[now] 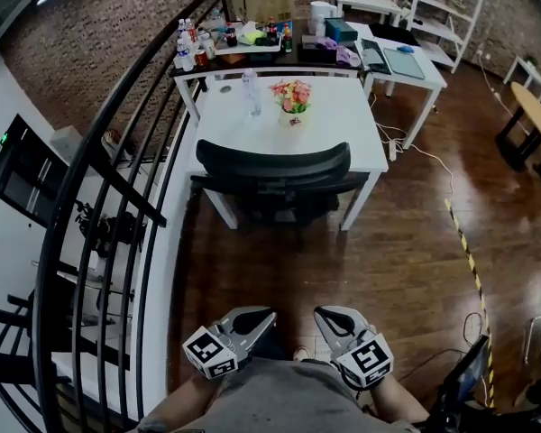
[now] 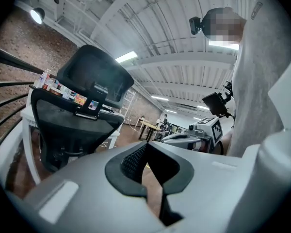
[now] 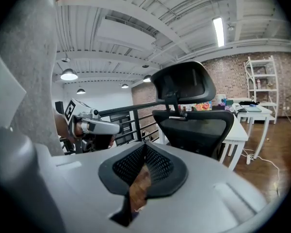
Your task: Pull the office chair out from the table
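Observation:
The black office chair (image 1: pixel 275 165) stands tucked under the near side of the white table (image 1: pixel 343 129), its back towards me. Both grippers are low in the head view, close to my body and well short of the chair. My left gripper (image 1: pixel 255 318) is shut with nothing between its jaws, and so is my right gripper (image 1: pixel 334 318). In the left gripper view the closed tips (image 2: pixel 144 148) point at the chair's mesh back and headrest (image 2: pixel 82 110). In the right gripper view the closed tips (image 3: pixel 144 149) point towards the same chair (image 3: pixel 194 118).
A black curved railing (image 1: pixel 117 179) runs along the left. A flower vase (image 1: pixel 291 96) and a bottle (image 1: pixel 251 93) stand on the table. Behind are a cluttered desk (image 1: pixel 252 48) and a white shelf (image 1: pixel 442 7). Yellow-black tape (image 1: pixel 469 251) crosses the wooden floor at the right.

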Available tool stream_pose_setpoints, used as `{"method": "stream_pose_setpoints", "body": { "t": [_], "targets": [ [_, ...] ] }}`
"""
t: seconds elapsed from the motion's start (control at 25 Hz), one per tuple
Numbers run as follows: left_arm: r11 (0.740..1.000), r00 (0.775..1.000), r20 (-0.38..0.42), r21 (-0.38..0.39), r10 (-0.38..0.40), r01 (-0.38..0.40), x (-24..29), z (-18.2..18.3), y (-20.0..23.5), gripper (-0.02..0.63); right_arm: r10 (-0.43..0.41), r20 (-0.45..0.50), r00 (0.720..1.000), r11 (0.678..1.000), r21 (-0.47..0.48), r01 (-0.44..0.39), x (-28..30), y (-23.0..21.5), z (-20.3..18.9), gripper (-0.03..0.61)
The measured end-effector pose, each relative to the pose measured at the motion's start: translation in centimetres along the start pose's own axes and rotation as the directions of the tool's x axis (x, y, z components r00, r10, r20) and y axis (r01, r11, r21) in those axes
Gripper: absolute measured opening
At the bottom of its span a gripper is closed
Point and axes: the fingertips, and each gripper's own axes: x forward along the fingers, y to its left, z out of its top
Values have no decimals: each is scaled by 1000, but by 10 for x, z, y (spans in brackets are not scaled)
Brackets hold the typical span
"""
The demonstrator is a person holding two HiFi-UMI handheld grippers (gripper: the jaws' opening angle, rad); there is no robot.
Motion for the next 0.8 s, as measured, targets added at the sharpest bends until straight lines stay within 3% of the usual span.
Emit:
{"method": "stream_pose_setpoints", "body": {
  "t": [0.44,0.8],
  "targets": [
    [994,997,8,73,-82,81,15,71,100,3,-137,35,990,990,-25,138,68,-61,65,8],
    [994,998,36,96,-53,49,33,99,123,3,-124,66,990,991,-44,127,84,-92,90,8]
  ]
}}
